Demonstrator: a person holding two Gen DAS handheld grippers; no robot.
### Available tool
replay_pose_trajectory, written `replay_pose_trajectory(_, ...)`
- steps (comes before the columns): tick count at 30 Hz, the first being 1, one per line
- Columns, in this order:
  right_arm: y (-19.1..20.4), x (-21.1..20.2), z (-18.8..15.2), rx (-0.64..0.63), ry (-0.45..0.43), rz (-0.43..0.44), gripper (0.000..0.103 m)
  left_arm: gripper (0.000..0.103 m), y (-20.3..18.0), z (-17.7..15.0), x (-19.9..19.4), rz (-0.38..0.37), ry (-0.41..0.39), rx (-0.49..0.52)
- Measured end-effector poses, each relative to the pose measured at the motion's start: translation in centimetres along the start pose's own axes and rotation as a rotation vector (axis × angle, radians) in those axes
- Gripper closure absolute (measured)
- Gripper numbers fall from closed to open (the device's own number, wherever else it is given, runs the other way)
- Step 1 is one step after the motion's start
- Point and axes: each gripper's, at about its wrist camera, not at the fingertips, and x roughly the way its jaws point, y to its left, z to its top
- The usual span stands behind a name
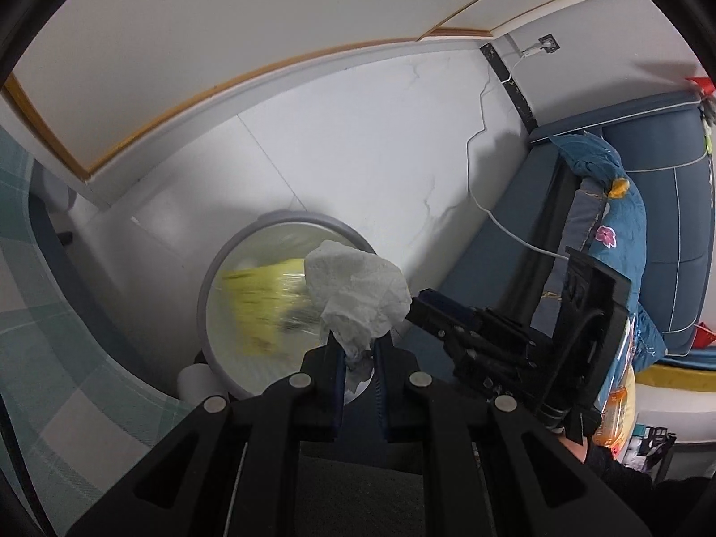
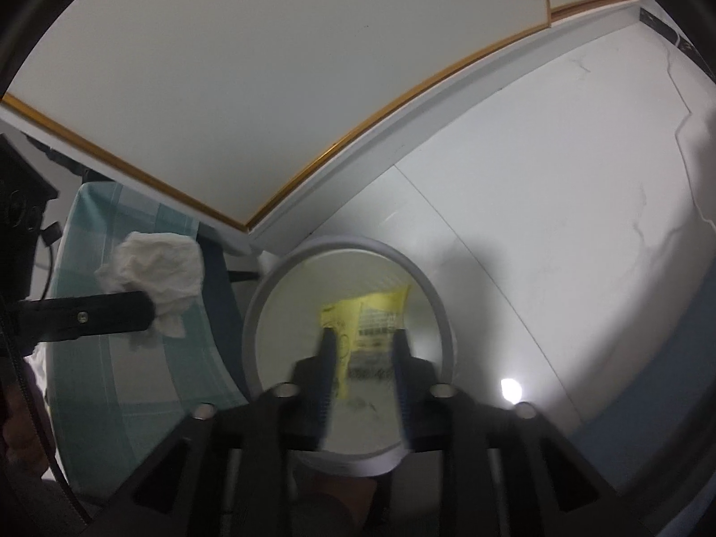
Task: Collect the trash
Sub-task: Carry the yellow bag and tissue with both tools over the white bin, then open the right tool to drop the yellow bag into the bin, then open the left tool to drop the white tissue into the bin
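A round grey-rimmed trash bin (image 1: pixel 210 277) with a clear liner stands on the white floor; it also shows in the right wrist view (image 2: pixel 441 308). A yellow wrapper (image 1: pixel 259 300) is inside it, blurred, and shows between the right fingers (image 2: pixel 380 313). My left gripper (image 1: pixel 358 347) is shut on a crumpled white tissue (image 1: pixel 358 286), held above the bin's right rim; the tissue shows left of the bin in the right wrist view (image 2: pixel 156 268). My right gripper (image 2: pixel 363 335) is open and empty over the bin's mouth. It shows in the left wrist view (image 1: pixel 425 304).
A bed or table with a green checked cloth (image 2: pixel 134 358) is left of the bin. A blue sofa (image 1: pixel 649 223) with a floral cushion (image 1: pixel 622 223) is to the right. A white cable (image 1: pixel 492 215) runs along the floor. A white-and-gold cabinet edge (image 2: pixel 313 165) is behind.
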Motion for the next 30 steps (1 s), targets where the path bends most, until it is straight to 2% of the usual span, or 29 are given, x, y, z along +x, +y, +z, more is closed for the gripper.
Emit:
replay_pose_trajectory(1,0.1,0.0,-0.1,-0.002,-0.001,-0.001,0.063,0.096,0.1,0.0,0.1,0.0,0.006,-0.006)
replay_pose_trajectory(3,0.2,-0.3,0.0,-0.005,-0.014,0.001,0.062,0.096,0.1,-0.2,0.4,-0.006,0.016,-0.01)
replay_pose_trajectory(6,0.1,-1.1,-0.1,-0.012,-0.032,-0.008,0.052,0.096,0.1,-0.3,1.1,-0.01,0.029,-0.02)
replay_pose_trajectory(8,0.2,-1.4,-0.2,-0.012,-0.054,-0.009,0.038,0.096,0.1,-0.4,1.6,-0.008,0.044,-0.02)
replay_pose_trajectory(11,-0.3,-2.2,0.1,0.004,-0.079,-0.006,0.027,0.096,-0.1,-0.6,2.2,-0.002,0.064,-0.017)
replay_pose_trajectory(17,-0.2,-3.2,0.0,0.007,-0.109,-0.008,0.017,0.096,0.2,-0.8,3.3,0.012,0.106,-0.026)
replay_pose_trajectory(24,-0.5,-3.4,0.2,0.032,-0.127,0.0,0.014,0.095,0.5,-1.0,4.6,0.036,0.164,-0.024)
replay_pose_trajectory(27,-0.8,-3.6,0.2,0.047,-0.127,0.008,0.013,0.084,1.0,-1.0,4.9,0.066,0.182,-0.044)
replay_pose_trajectory(28,-1.0,-3.7,0.3,0.051,-0.125,0.008,0.013,0.075,1.0,-1.1,5.0,0.075,0.181,-0.049)
replay_pose_trajectory(29,-1.1,-3.7,0.4,0.056,-0.123,0.008,0.012,0.062,1.1,-1.1,4.9,0.086,0.181,-0.061)
replay_pose_trajectory(30,-1.2,-3.8,0.3,0.06,-0.122,0.01,0.012,0.056,1.2,-1.1,4.8,0.091,0.176,-0.067)
